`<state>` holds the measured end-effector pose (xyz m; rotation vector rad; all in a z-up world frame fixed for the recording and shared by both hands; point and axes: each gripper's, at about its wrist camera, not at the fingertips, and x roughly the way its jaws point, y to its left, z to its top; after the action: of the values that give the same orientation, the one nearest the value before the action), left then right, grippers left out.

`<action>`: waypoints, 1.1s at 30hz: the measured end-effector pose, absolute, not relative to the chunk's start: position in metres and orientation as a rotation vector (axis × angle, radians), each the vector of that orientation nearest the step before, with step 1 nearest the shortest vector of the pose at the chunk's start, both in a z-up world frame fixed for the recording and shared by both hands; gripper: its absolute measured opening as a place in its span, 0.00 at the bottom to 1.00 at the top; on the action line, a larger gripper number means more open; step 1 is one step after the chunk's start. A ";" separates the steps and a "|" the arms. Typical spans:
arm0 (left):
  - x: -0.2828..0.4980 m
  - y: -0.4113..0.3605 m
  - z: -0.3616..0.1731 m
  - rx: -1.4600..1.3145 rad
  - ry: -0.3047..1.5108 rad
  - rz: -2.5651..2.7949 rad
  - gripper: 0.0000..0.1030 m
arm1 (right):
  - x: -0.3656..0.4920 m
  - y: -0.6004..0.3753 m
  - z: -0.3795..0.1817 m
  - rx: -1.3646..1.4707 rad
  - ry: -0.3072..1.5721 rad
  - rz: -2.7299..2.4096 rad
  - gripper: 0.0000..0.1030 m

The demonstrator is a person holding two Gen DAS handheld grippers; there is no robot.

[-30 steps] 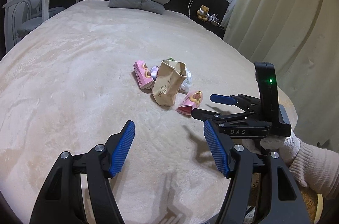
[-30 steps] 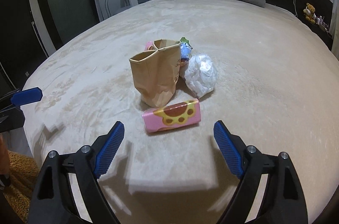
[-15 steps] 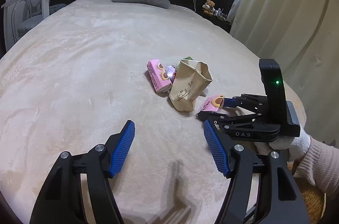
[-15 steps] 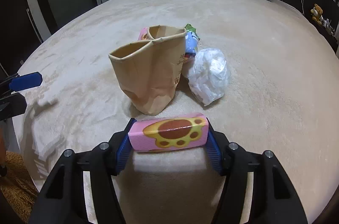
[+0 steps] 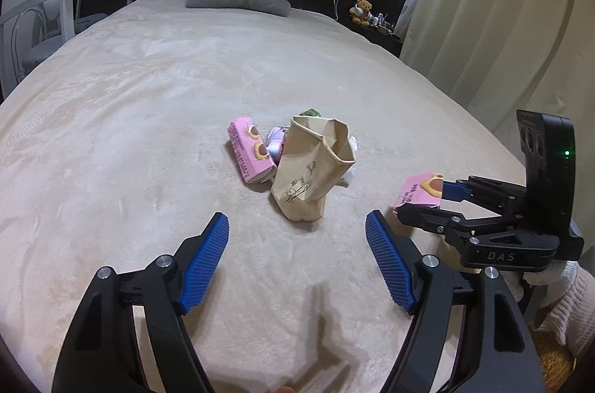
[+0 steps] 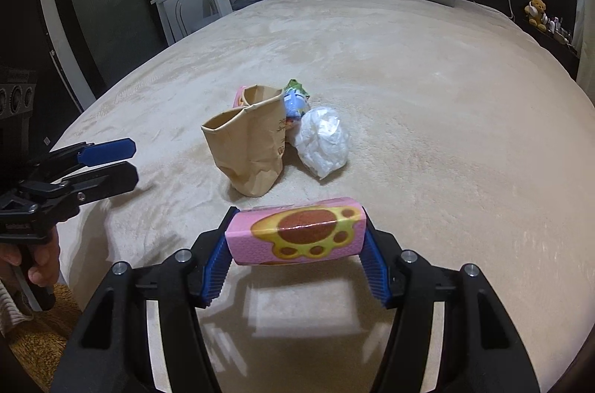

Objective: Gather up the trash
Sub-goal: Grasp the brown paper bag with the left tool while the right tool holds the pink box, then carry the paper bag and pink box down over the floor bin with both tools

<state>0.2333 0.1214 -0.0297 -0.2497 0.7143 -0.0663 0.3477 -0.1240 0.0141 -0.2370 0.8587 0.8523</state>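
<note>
1. The left gripper (image 5: 296, 257) is hanging over the beige bed cover (image 5: 148, 118). Its jaws have just been opening wider, and nothing is sitting between its blue pads (image 5: 202, 263).
2. Ahead of the left gripper, a pink tissue pack (image 5: 250, 151) is lying on the cover, touching the left side of the brown paper bag (image 5: 314, 166).
3. The paper bag is standing upright with its mouth open, straight ahead of both grippers.
4. Just right of the bag, a crumpled white plastic bag (image 6: 323, 142) is lying beside it, and a small blue and green wrapper (image 6: 295, 99) is showing behind them.
5. The right gripper (image 6: 295, 261) is holding a second pink tissue pack with a paw print (image 6: 297, 231) across its two pads, lifted above the cover, nearer than the bag.
</note>
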 end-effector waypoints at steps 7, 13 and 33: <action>0.272 0.099 -0.042 -0.205 0.740 -0.065 0.72 | 0.353 -0.146 0.019 -0.224 0.856 0.825 0.59; 0.302 0.089 -0.055 -0.167 0.760 -0.006 0.72 | 0.357 -0.159 0.019 -0.214 0.856 0.817 0.59; 0.334 0.078 -0.073 -0.069 0.807 0.086 0.51 | 0.362 -0.164 0.015 -0.224 0.871 0.809 0.59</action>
<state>0.3343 0.0783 -0.0725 -0.0694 0.8066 0.0864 0.3618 -0.1644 0.0151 -0.2239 0.8710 0.8086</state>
